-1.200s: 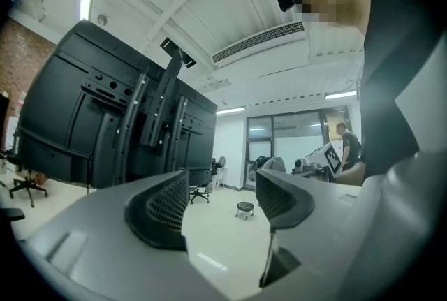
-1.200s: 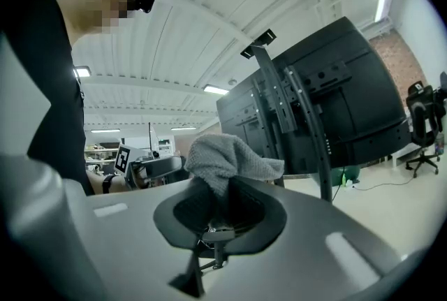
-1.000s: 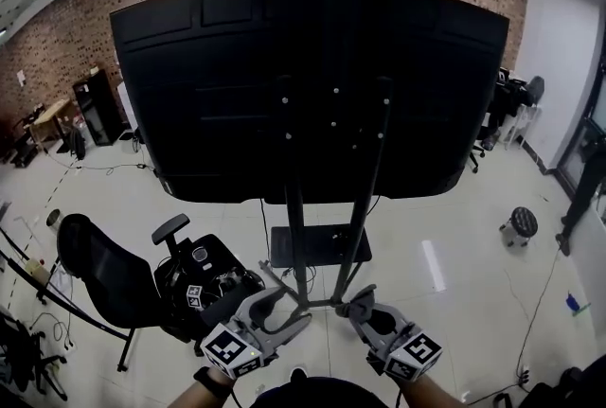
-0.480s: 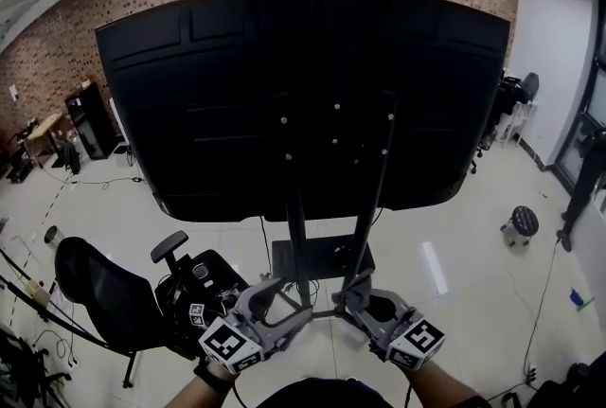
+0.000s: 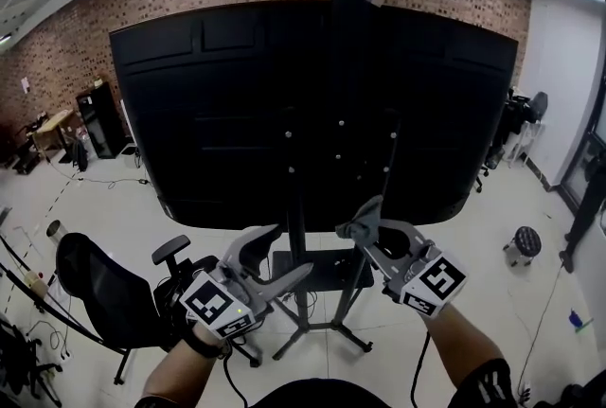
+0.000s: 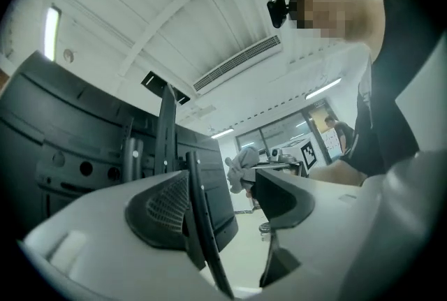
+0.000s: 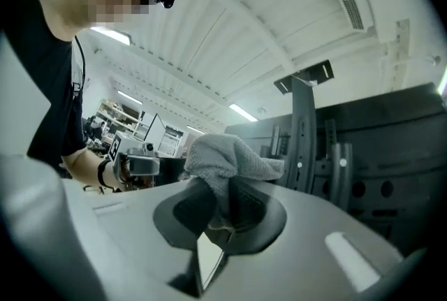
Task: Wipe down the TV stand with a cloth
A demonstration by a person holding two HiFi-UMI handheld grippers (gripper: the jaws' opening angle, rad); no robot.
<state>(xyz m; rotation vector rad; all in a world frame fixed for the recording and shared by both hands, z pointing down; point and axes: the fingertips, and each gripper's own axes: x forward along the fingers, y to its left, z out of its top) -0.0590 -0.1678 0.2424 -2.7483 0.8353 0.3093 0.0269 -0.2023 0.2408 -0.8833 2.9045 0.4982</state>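
The black TV stand's central post (image 5: 347,65) and two uprights (image 5: 294,207) carry the back of a large black TV (image 5: 208,103); a small shelf (image 5: 327,272) and splayed legs (image 5: 317,332) sit below. My right gripper (image 5: 367,224) is shut on a grey cloth (image 5: 356,226), held just in front of the right upright at the TV's lower edge. In the right gripper view the cloth (image 7: 227,160) bunches between the jaws, with the post (image 7: 302,132) beyond. My left gripper (image 5: 284,253) stands open and holds nothing, left of the uprights; its jaws (image 6: 230,188) are apart.
A black office chair (image 5: 104,288) stands on the floor at the left, close to my left arm. A round stool (image 5: 522,245) is at the right. A black cabinet (image 5: 99,117) stands by the brick wall. Cables trail over the white floor (image 5: 454,302).
Both grippers have come up from near the stand's base to the TV's lower edge, the right one higher with the cloth. The head view has tilted upward.
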